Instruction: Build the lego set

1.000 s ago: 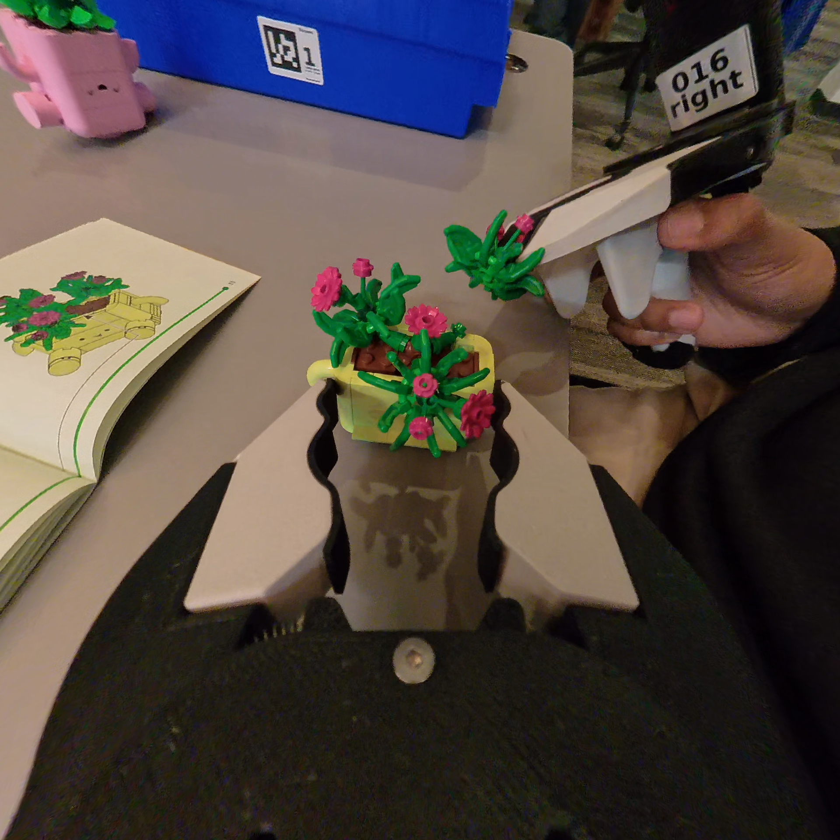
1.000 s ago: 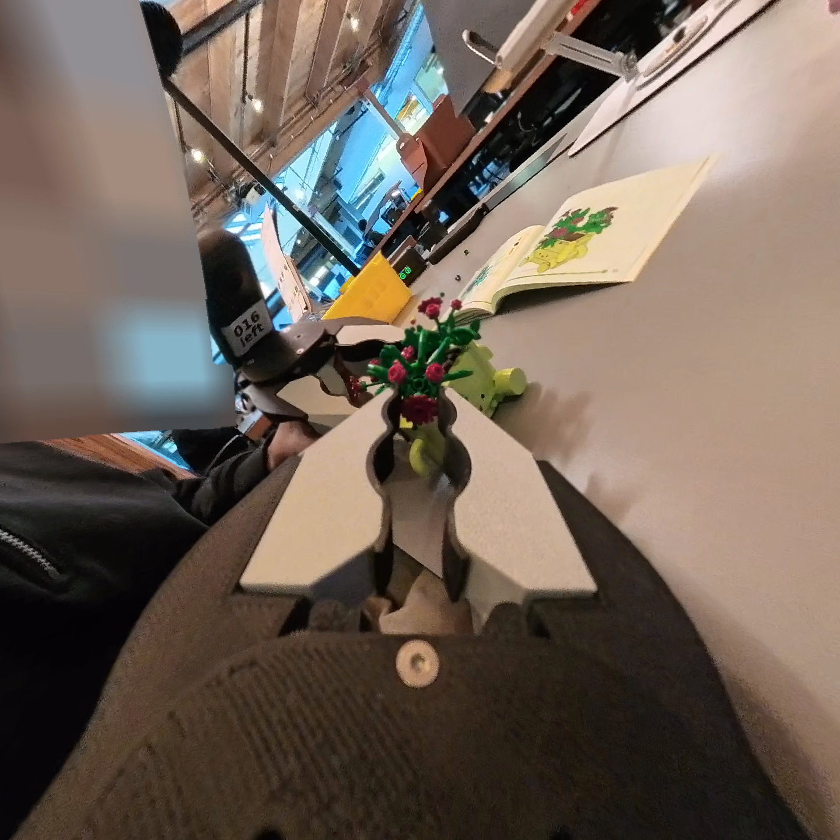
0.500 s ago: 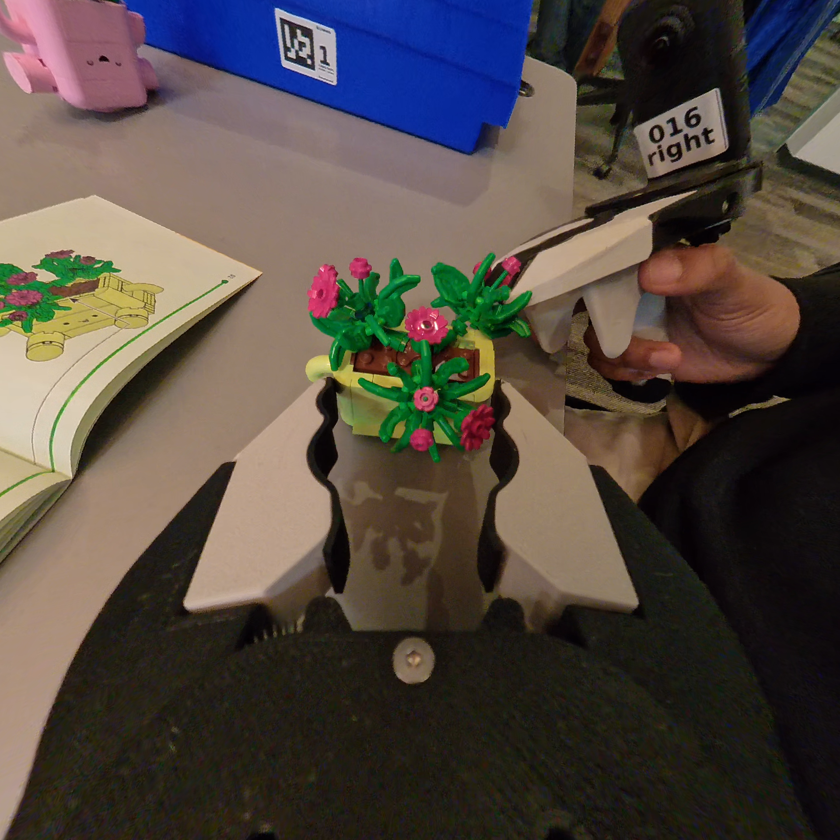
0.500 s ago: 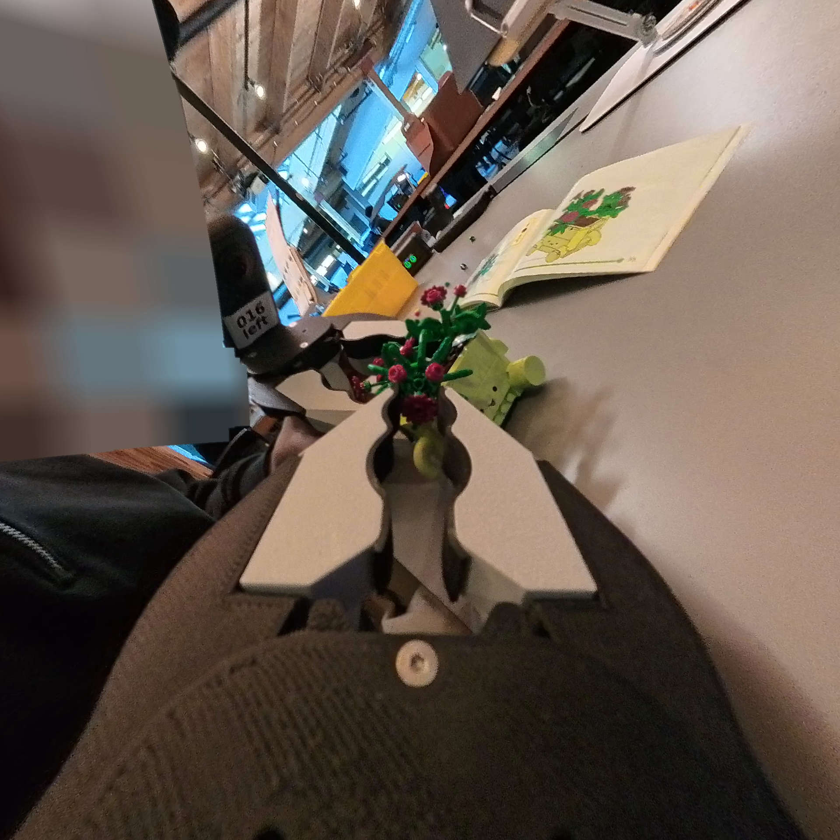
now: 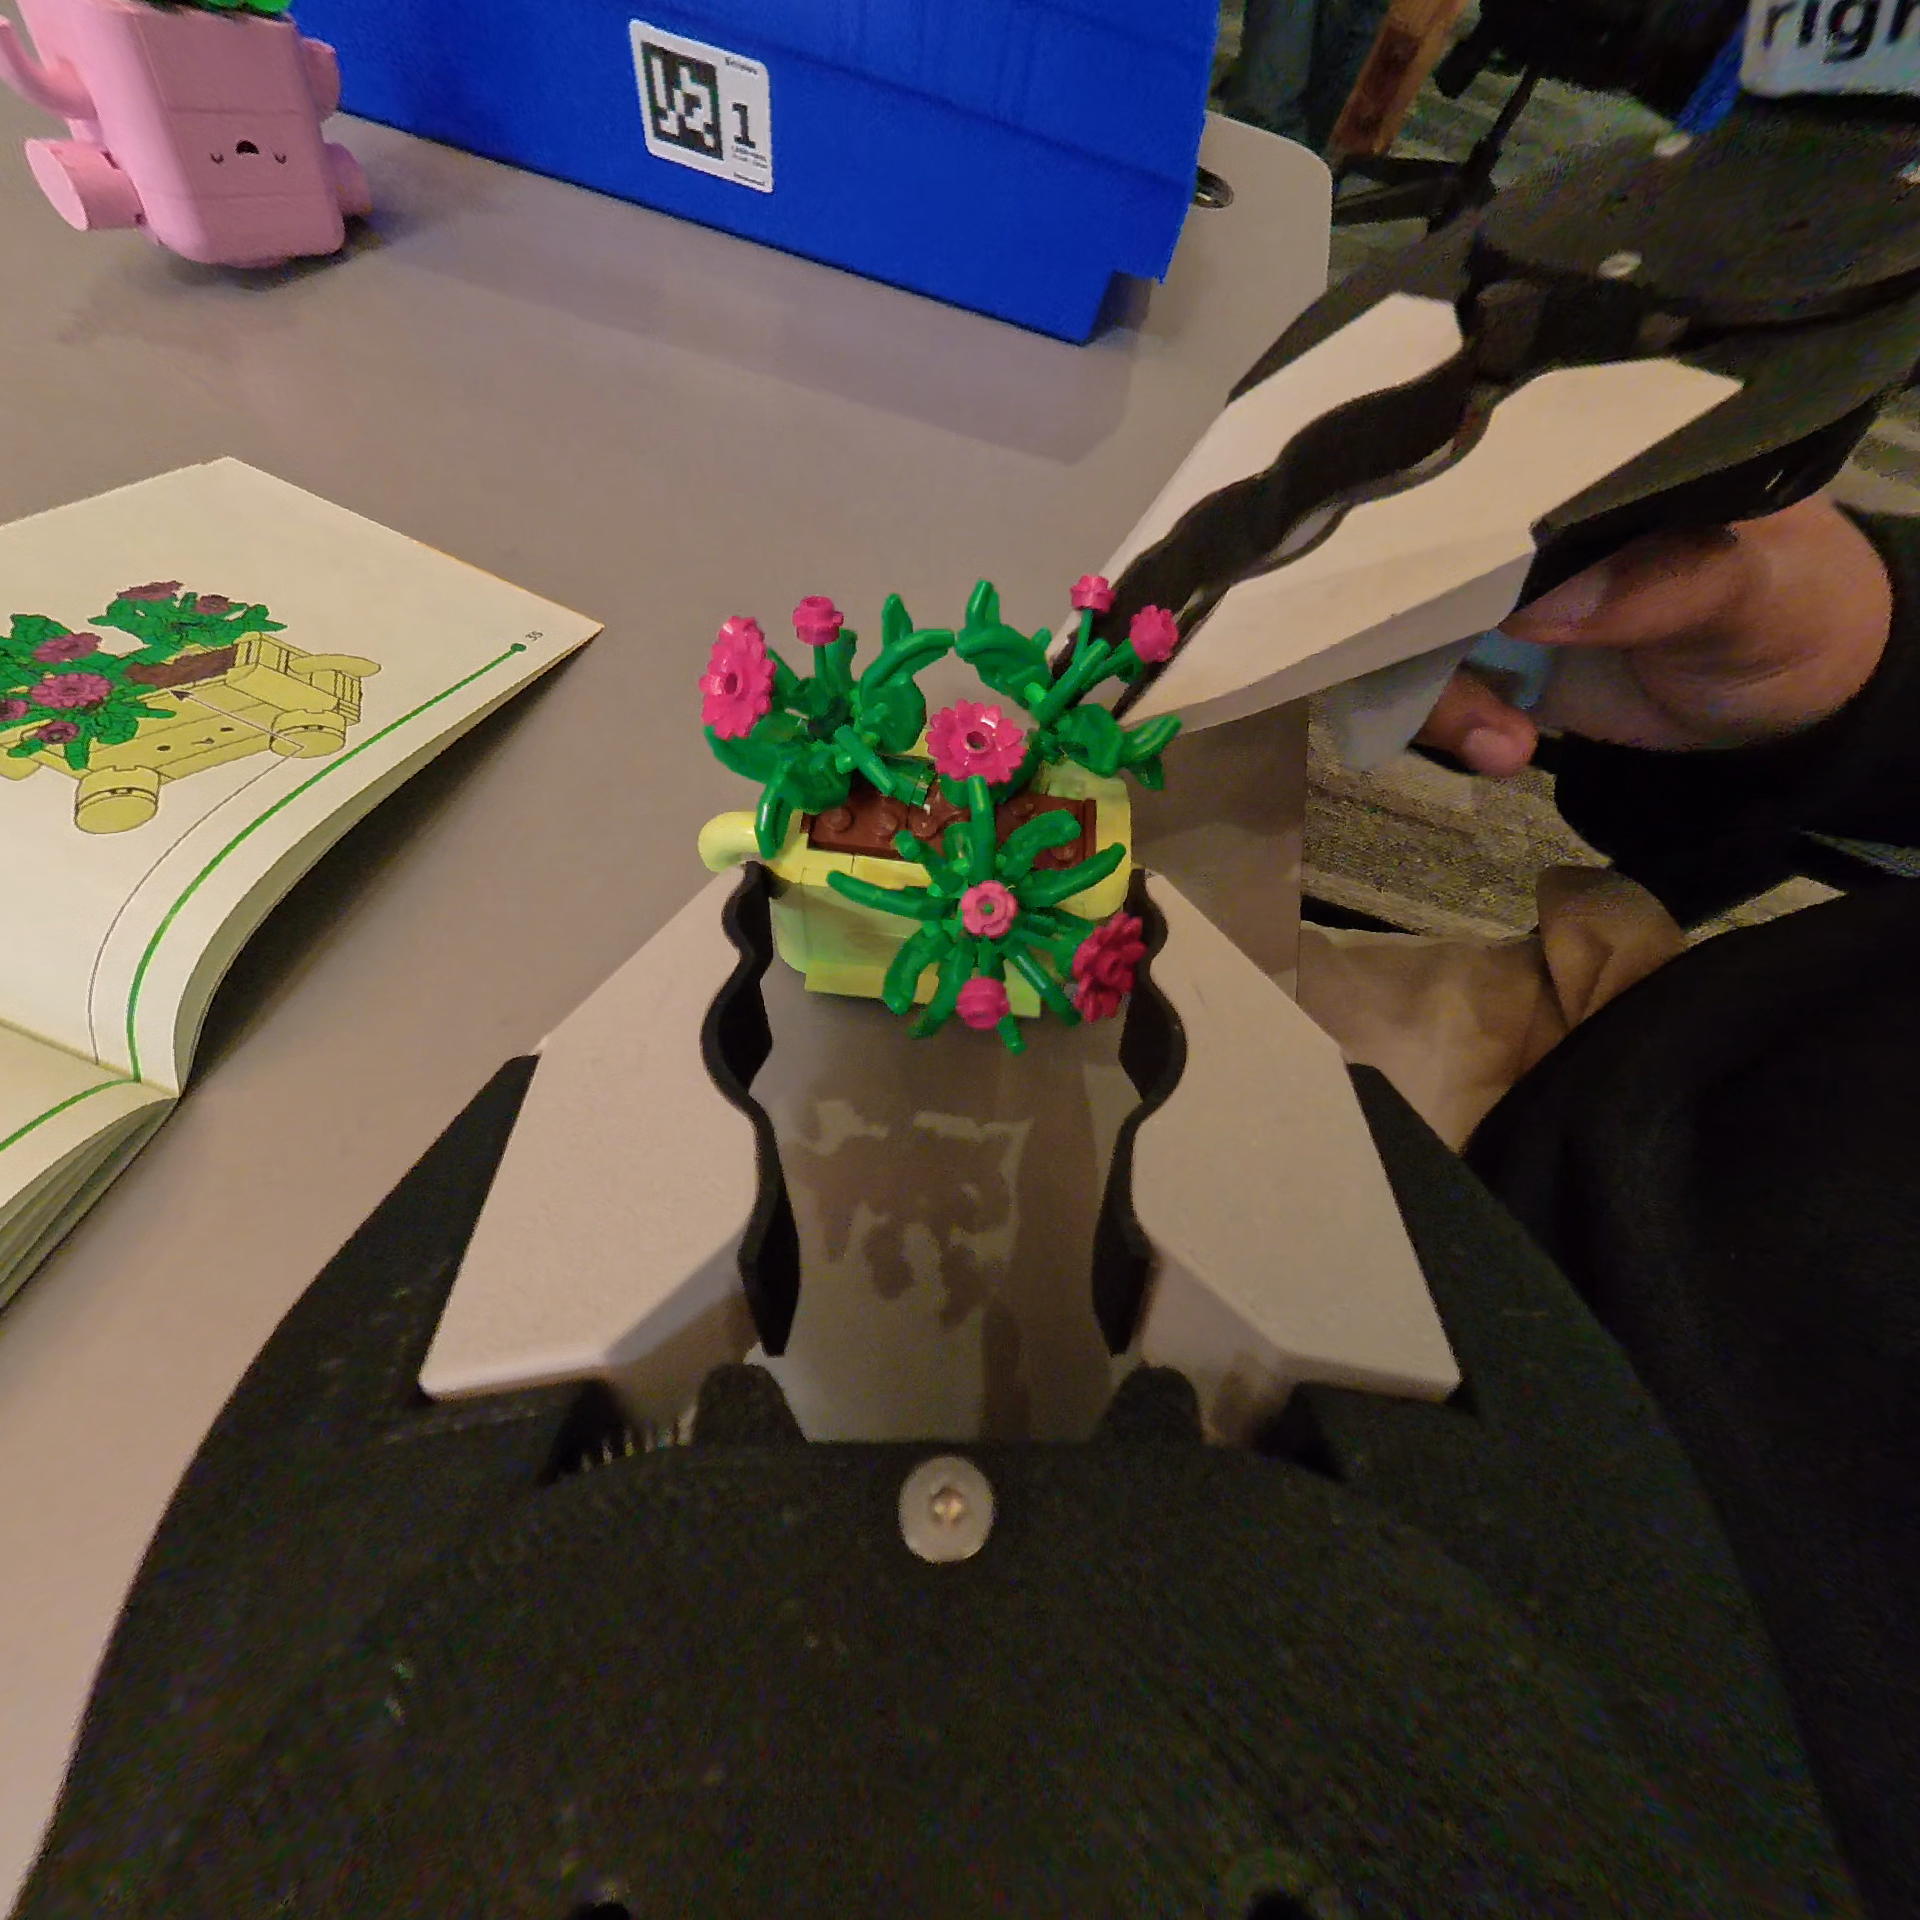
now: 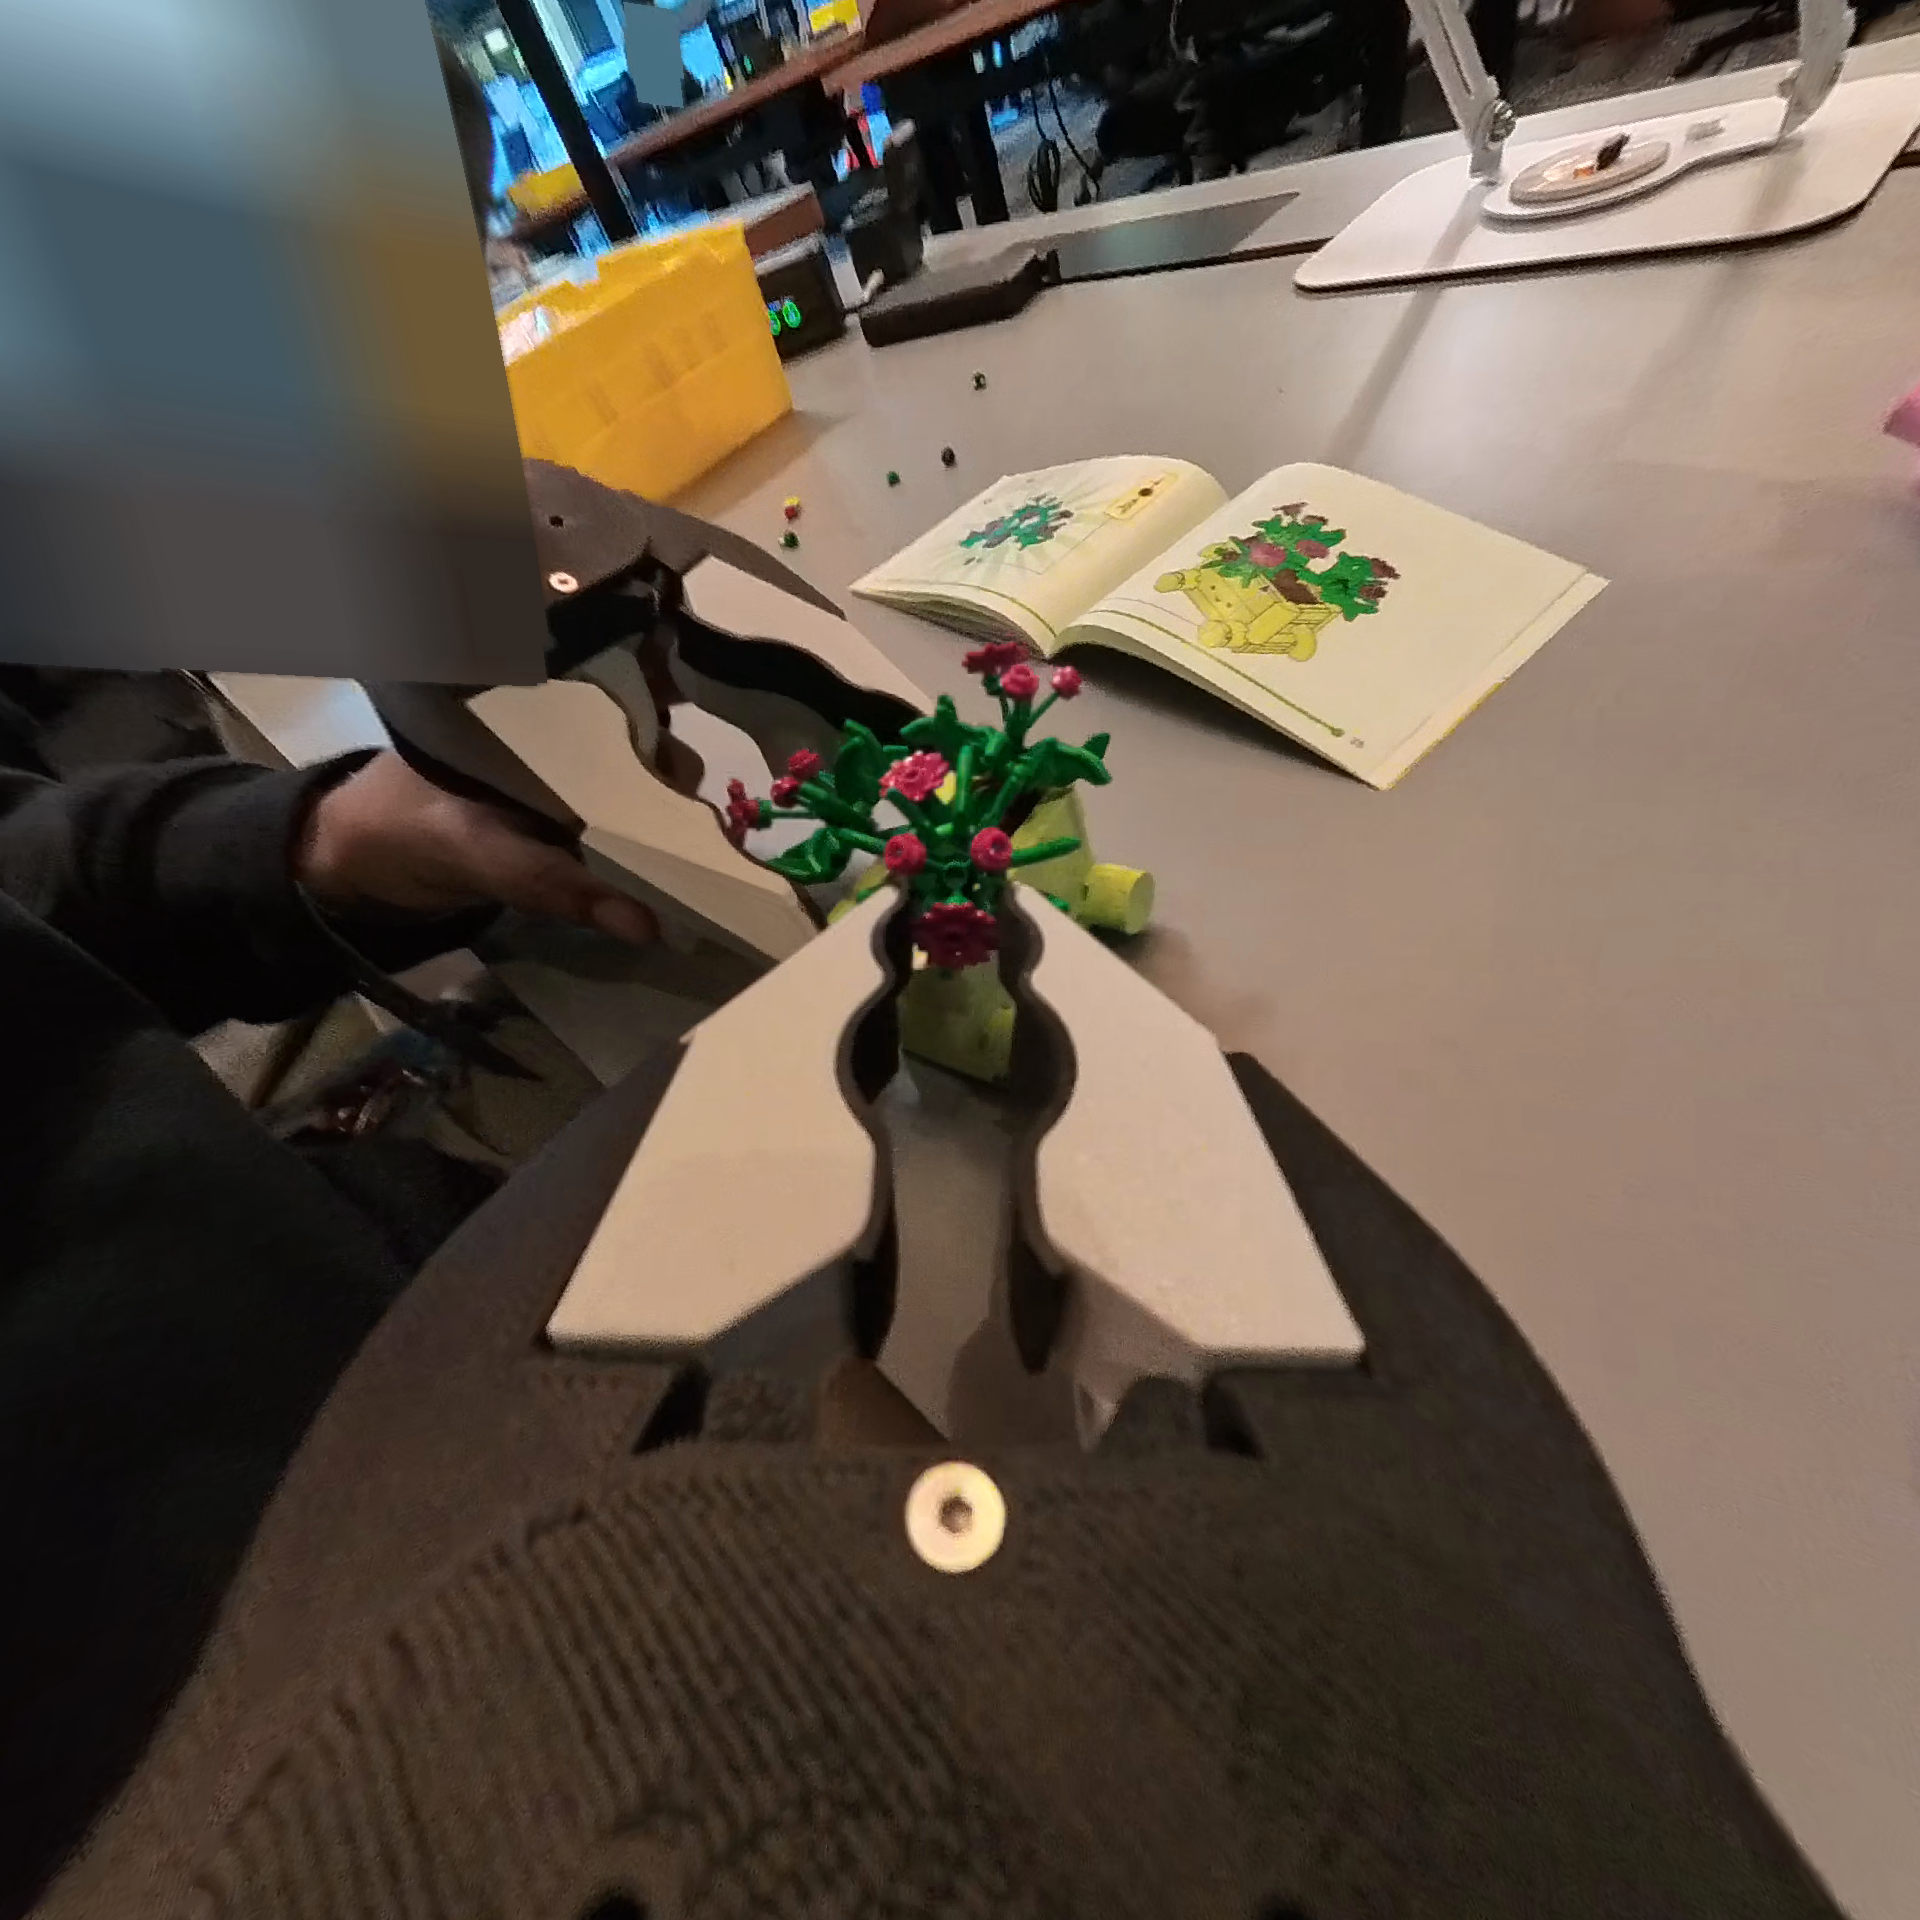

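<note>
A yellow-green lego planter (image 5: 831, 935) with brown soil studs, green leaves and pink flowers stands on the grey table (image 5: 520, 416). My left gripper (image 5: 940, 894) is shut on the planter, one finger on each side. My right gripper (image 5: 1127, 675) comes in from the upper right, shut on a green flower sprig (image 5: 1049, 686) with pink buds. The sprig rests at the planter's back right corner. In the right wrist view the sprig (image 6: 951, 883) sits between my right gripper's tips (image 6: 954, 914), with the planter (image 6: 956, 1018) just behind and the left gripper (image 6: 727, 831) to the left.
An open instruction booklet (image 5: 208, 727) lies left of the planter and also shows in the right wrist view (image 6: 1247, 582). A blue bin (image 5: 935, 156) and a pink lego figure (image 5: 208, 135) stand at the back. A yellow bin (image 6: 644, 374), small loose pieces (image 6: 894, 478) and a white stand base (image 6: 1610, 208) lie farther off. The table edge (image 5: 1309, 520) runs just right of the planter. My two grippers' fingertips are within a few centimetres of each other. From either gripper's tips it is about 25 centimetres to the pink lego figure (image 5: 208, 135).
My right gripper has carried the sprig down and left, from the air beside the planter onto its back right corner, and has rolled level. My left gripper has kept hold of the planter.
</note>
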`<action>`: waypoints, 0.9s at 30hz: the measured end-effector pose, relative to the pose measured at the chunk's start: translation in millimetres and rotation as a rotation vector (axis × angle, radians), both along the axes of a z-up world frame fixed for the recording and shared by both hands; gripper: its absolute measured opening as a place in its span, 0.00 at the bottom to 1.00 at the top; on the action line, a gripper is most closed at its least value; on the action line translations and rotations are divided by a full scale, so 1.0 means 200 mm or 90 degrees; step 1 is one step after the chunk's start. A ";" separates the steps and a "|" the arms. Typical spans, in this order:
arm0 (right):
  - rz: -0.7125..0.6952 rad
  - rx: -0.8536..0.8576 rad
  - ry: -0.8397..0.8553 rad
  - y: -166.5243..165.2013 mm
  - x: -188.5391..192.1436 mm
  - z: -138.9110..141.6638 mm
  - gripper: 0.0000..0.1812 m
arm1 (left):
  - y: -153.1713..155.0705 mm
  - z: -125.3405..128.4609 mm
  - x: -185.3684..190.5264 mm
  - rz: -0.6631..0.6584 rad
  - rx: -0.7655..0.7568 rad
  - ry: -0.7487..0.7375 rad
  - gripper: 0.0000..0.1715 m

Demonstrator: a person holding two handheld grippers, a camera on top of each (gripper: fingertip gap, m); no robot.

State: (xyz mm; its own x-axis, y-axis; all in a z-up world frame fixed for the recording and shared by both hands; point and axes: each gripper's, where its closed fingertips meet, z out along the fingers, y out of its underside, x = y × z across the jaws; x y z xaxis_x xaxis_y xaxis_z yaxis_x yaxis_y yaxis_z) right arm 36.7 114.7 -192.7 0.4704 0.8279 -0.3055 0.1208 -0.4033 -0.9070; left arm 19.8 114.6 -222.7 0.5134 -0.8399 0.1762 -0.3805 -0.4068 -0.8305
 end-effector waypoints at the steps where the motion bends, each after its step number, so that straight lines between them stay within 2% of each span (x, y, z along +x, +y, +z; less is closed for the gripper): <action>1: 0.004 0.010 -0.020 0.00 0.00 0.00 0.07 | 0.00 0.00 0.00 0.000 0.003 0.003 0.39; 8: 0.062 0.011 -0.090 0.01 0.00 -0.01 0.08 | 0.00 0.00 0.00 0.001 0.009 0.010 0.39; 13: 0.102 -0.016 -0.081 -0.01 0.01 -0.02 0.08 | 0.00 -0.01 0.00 -0.001 0.019 0.021 0.39; 22: 0.121 -0.030 -0.052 -0.02 0.01 -0.01 0.08 | -0.01 -0.01 0.01 -0.006 0.016 0.022 0.39; 27: 0.130 -0.025 -0.070 -0.02 0.01 -0.01 0.07 | -0.01 -0.01 0.01 -0.006 0.015 0.021 0.39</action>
